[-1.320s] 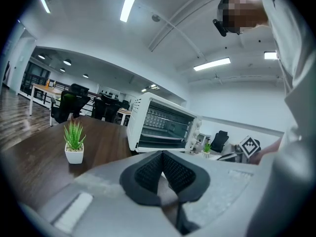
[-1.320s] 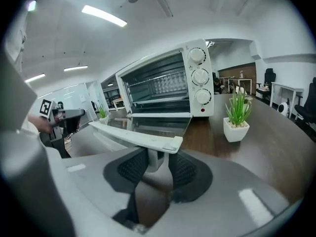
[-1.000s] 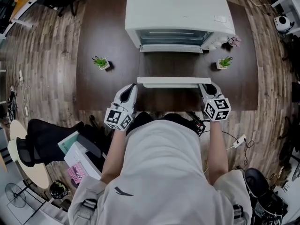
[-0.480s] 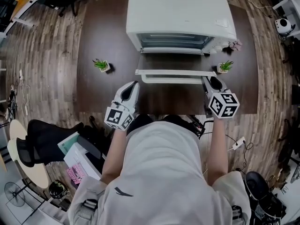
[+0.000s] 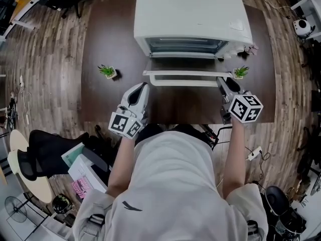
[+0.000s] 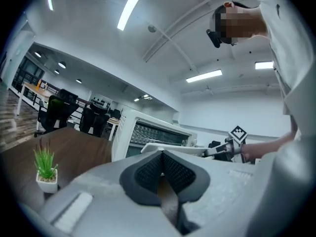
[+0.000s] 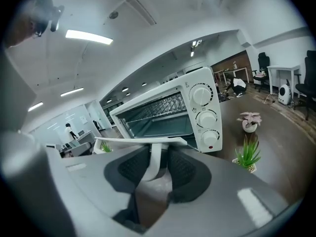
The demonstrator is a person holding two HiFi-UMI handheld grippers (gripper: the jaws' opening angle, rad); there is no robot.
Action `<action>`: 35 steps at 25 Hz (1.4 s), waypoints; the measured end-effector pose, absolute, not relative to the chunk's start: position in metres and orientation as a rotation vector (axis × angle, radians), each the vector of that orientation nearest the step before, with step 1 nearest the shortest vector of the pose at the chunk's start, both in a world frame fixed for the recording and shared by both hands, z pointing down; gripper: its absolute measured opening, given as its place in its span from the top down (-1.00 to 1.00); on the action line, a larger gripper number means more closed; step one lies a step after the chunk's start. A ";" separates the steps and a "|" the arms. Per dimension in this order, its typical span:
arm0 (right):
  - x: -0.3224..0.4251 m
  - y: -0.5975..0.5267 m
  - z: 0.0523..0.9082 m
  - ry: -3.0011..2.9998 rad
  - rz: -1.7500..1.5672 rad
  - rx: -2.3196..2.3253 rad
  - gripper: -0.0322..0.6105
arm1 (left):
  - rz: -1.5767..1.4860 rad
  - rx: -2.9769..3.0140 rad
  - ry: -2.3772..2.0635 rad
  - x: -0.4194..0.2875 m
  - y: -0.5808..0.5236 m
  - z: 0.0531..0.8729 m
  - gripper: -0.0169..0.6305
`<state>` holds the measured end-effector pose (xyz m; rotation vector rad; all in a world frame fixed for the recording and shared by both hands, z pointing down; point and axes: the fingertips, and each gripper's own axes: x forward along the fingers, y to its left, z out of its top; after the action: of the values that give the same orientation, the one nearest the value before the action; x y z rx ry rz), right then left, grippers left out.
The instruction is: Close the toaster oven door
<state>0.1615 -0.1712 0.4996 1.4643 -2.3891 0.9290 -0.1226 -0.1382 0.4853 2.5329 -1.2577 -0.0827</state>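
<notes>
A white toaster oven (image 5: 190, 14) stands at the back of the dark table (image 5: 100, 104). Its door (image 5: 183, 75) hangs partly raised, and the cavity (image 7: 158, 117) shows open behind it. My right gripper (image 5: 224, 82) is at the right end of the door handle (image 5: 185, 83). The white handle post (image 7: 154, 162) stands between its jaws, which are opening; it leans on one pad, with a thin gap to the other. My left gripper (image 5: 143, 87) hovers shut and empty in front of the door's left end, apart from it.
Small potted plants stand left (image 5: 108, 70) and right (image 5: 241, 71) of the door, with a pink one (image 5: 251, 46) beside the oven's knobs (image 7: 205, 117). A black chair (image 5: 45, 144) and boxes (image 5: 85, 169) are on the floor at the left.
The door has swung up from lying flat toward the oven. My right gripper moved forward and up with the handle. The left gripper stayed almost in place.
</notes>
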 end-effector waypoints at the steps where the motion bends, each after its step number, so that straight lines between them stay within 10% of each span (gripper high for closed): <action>1: 0.162 -0.173 0.499 -2.387 0.940 1.462 0.53 | -0.086 2.529 -1.234 -0.118 -0.142 0.485 0.94; 9: 0.161 -0.187 0.490 -2.378 1.029 1.437 0.52 | -0.287 2.289 -1.018 -0.111 -0.159 0.496 0.49; 35: 0.207 -0.185 0.445 -2.542 1.341 1.453 0.35 | -0.668 1.987 -0.775 -0.099 -0.210 0.468 0.55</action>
<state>0.2069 -0.1850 0.4448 1.4526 -2.5418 1.3412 -0.0989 -0.2104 0.4677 1.9870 -0.7745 -0.6685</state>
